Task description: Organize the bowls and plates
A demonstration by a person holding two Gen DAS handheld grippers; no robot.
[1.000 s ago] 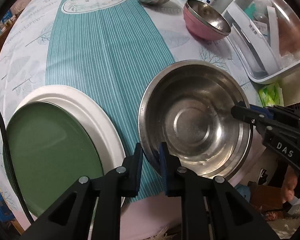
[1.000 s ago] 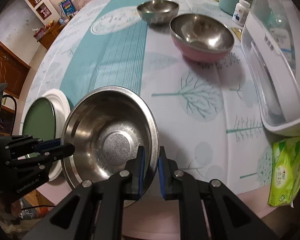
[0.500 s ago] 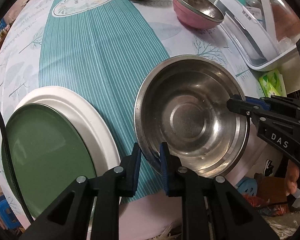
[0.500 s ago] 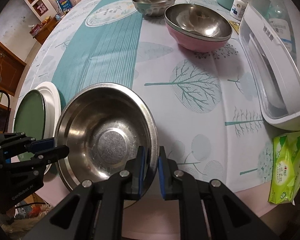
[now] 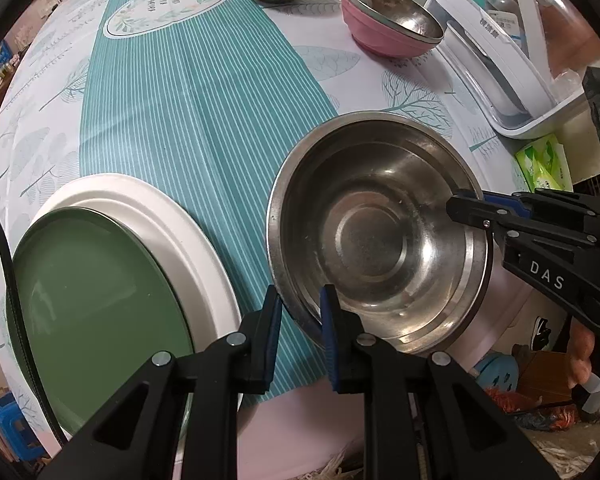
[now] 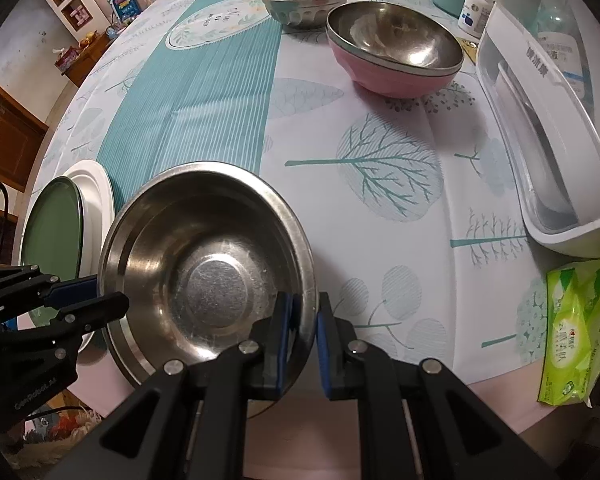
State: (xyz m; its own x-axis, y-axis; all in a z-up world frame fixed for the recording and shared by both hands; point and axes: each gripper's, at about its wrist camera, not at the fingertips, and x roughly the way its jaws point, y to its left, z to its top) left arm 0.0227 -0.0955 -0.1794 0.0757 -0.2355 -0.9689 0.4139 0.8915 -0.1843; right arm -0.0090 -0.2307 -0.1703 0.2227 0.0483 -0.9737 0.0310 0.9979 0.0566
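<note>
- Sitting at the near edge of the worktop (image 6: 380,128), the large steel bowl (image 5: 376,236) is overhanging that edge slightly, with both claws pinching its rim from opposite sides.
- The left claw (image 5: 299,312) is clamping the bowl's rim on the side nearest the plates, one blue pad inside the wall and one outside, pointing steeply downward.
- The right claw (image 6: 303,320) is gripping the opposite rim the same way, also angled steeply down.
- Just beside the bowl, a green plate (image 5: 84,312) is lying on a larger white plate (image 5: 188,240), both partly over the worktop's edge.
- Farther back, a pink bowl (image 6: 396,56) with a steel lining and a smaller steel bowl (image 6: 304,0) are standing near each other.
- The left view is showing fingers (image 5: 582,356) behind the right claw's body and cluttered floor below the edge.
- The right view alone is showing wooden cabinets at the left and the whole green tissue pack (image 6: 576,332) beside a white plastic bin (image 6: 556,184).
</note>
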